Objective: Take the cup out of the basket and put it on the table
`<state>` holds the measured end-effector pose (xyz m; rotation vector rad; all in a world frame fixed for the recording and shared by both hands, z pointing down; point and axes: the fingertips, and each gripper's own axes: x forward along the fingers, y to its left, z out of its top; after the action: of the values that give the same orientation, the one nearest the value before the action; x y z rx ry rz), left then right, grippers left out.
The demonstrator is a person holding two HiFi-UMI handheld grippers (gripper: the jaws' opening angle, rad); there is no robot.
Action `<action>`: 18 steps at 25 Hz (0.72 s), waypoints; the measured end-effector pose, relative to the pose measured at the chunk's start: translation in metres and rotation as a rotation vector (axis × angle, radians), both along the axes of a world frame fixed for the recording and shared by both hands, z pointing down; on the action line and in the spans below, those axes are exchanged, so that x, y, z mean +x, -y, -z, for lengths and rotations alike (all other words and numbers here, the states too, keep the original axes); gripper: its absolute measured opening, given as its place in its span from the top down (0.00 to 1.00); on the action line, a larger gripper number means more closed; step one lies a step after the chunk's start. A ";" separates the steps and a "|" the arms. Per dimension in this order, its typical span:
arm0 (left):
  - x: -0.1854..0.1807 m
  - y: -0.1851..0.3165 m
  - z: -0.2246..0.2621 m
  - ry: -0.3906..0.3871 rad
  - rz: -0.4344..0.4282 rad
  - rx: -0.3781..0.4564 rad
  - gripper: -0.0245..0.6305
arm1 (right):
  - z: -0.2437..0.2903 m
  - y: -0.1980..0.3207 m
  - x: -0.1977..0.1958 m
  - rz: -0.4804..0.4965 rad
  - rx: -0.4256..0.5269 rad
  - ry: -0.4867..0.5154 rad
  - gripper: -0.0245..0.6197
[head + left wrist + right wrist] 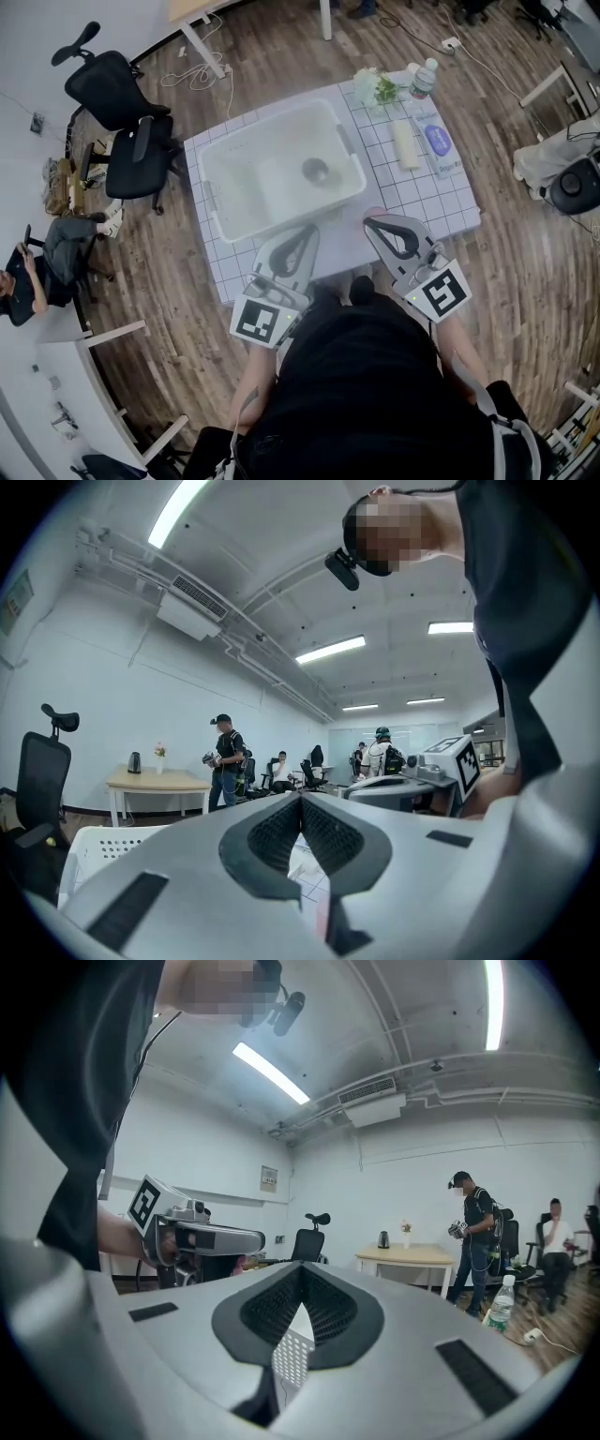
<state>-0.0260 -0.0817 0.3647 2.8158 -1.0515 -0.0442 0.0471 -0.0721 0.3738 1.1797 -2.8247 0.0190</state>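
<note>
While cup (315, 170) sits in basket (230, 178) on table (450, 202), L gripper (307, 230) & R gripper (373, 221) are held at near edge; both jaw prs pressed together, empty.

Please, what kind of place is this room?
Probably an office or lab workroom: a black office chair stands on the wood floor, a wooden table stands by the wall, and a long ceiling light hangs overhead.
</note>
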 end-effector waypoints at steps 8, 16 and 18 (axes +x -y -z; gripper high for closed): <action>-0.001 0.013 -0.012 0.128 -0.041 0.001 0.95 | -0.004 0.002 0.007 -0.017 -0.005 -0.002 0.94; 0.008 0.057 -0.019 0.349 -0.160 0.068 0.95 | -0.009 0.001 0.022 -0.061 -0.009 0.002 0.94; 0.011 0.068 -0.028 0.429 -0.199 0.074 0.95 | -0.009 0.001 0.027 -0.080 -0.008 0.009 0.94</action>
<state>-0.0154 -0.1499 0.3930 3.0587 -0.8412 0.5745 0.0745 -0.0732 0.3832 1.2927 -2.7807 0.0410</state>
